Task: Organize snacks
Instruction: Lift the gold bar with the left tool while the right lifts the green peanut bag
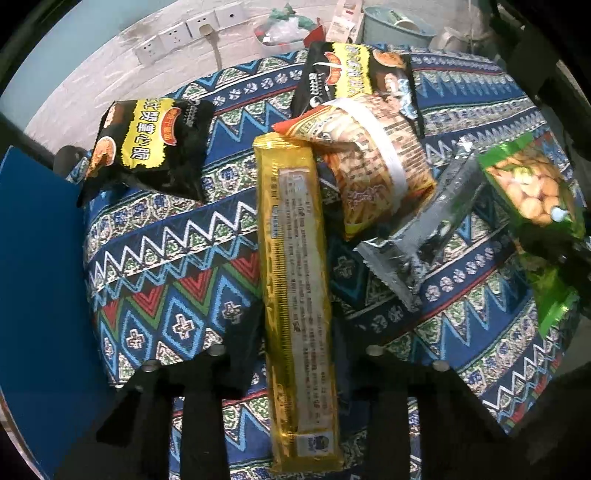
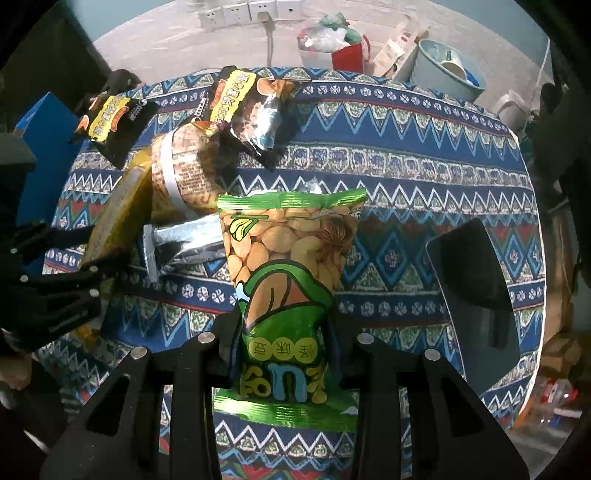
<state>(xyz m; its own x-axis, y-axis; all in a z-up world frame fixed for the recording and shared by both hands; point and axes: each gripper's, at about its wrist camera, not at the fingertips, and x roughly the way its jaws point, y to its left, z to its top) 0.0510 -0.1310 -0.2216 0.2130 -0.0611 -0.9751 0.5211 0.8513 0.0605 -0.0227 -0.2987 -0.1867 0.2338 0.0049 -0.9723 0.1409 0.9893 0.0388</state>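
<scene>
My left gripper (image 1: 295, 354) is shut on a long gold biscuit pack (image 1: 295, 280), which runs lengthwise between its fingers over the patterned tablecloth (image 1: 166, 295). My right gripper (image 2: 284, 339) is shut on a green peanut bag (image 2: 288, 288) and holds it above the cloth; the bag also shows at the right of the left wrist view (image 1: 532, 192). An orange snack bag (image 1: 373, 162), a silver pack (image 1: 424, 229) and two black-and-yellow bags (image 1: 147, 147) (image 1: 354, 74) lie on the table. The left gripper shows at the left of the right wrist view (image 2: 74, 280).
A blue box (image 1: 37, 295) stands at the table's left edge. A dark flat object (image 2: 476, 291) lies on the cloth at the right. Behind the table are wall sockets (image 1: 184, 33), a plastic bag with rubbish (image 2: 328, 37) and a grey basin (image 2: 447, 70).
</scene>
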